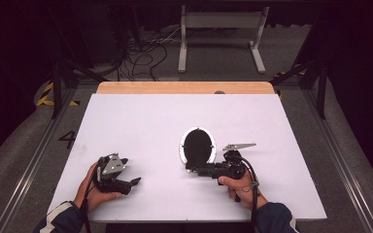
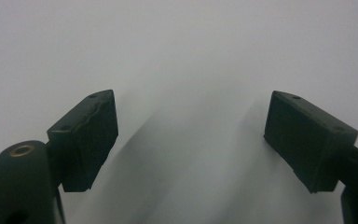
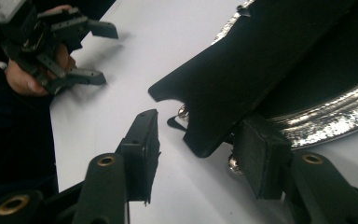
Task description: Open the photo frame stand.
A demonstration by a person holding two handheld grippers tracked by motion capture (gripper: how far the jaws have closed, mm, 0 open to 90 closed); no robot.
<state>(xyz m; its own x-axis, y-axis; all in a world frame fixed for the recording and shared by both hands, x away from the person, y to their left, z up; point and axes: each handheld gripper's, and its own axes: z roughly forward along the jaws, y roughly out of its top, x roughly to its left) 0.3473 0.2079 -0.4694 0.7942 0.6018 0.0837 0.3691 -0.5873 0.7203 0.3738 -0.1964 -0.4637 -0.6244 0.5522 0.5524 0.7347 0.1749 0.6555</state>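
Note:
An oval black object with a shiny silver rim (image 1: 197, 145) lies flat on the white table (image 1: 141, 116), near its middle. A flat black tab (image 3: 242, 70) sticks out from the object's near edge. My right gripper (image 1: 190, 170) points left at that edge. Its jaws stand open on either side of the tab's tip (image 3: 200, 140), with a gap on the left side. My left gripper (image 1: 135, 182) rests at the front left of the table, open, with only bare white surface between its pads (image 2: 191, 126). It also appears far off in the right gripper view (image 3: 91, 51).
A wooden strip (image 1: 184, 87) runs along the table's far edge. Beyond it stand a white metal frame (image 1: 221, 34) and loose cables (image 1: 141, 53) on the floor. Dark rails flank the table on both sides.

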